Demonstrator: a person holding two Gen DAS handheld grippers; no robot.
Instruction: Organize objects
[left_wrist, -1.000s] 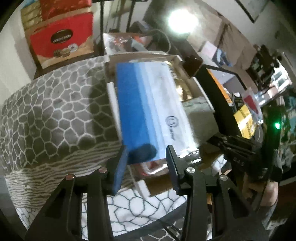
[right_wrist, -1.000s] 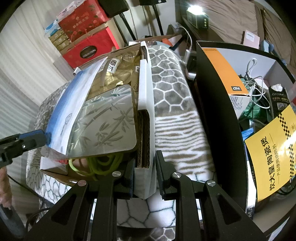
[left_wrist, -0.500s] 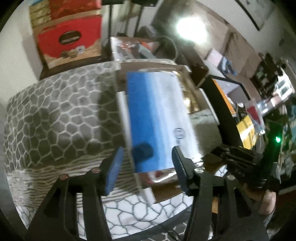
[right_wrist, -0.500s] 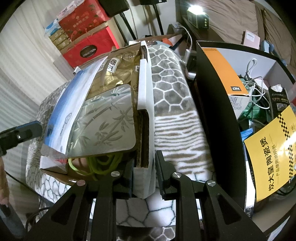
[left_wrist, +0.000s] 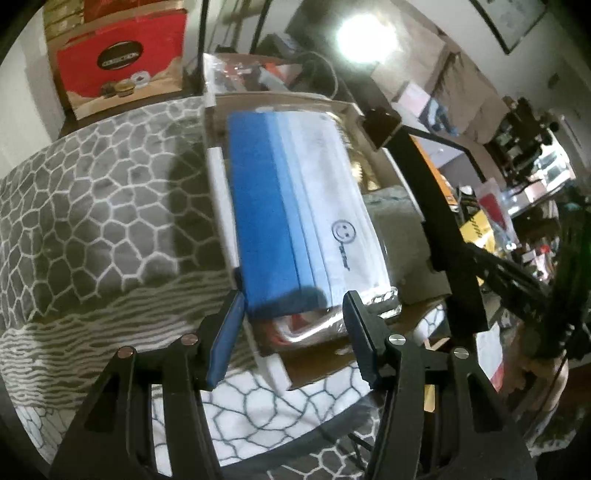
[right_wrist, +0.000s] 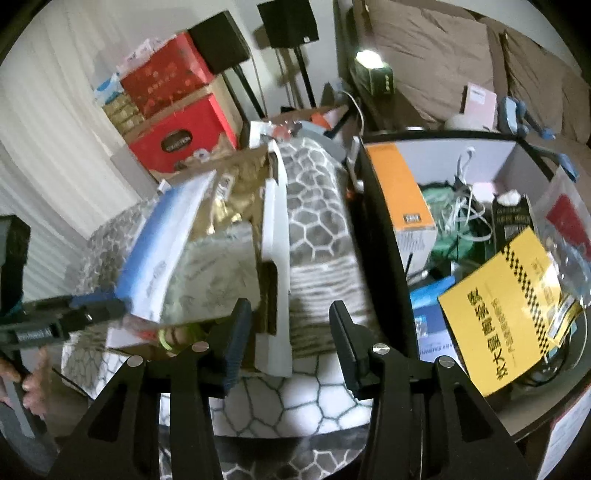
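My left gripper (left_wrist: 293, 308) stood wide open, its fingers either side of the near end of a blue and white packet (left_wrist: 295, 218), not gripping it. The packet lay on top of an open cardboard box (right_wrist: 275, 258), resting on a grey and white patterned blanket (left_wrist: 92, 206). My right gripper (right_wrist: 286, 321) was open too, holding nothing. Red gift boxes (right_wrist: 181, 140) were stacked behind, and a black bin (right_wrist: 384, 258) of clutter stood to the right.
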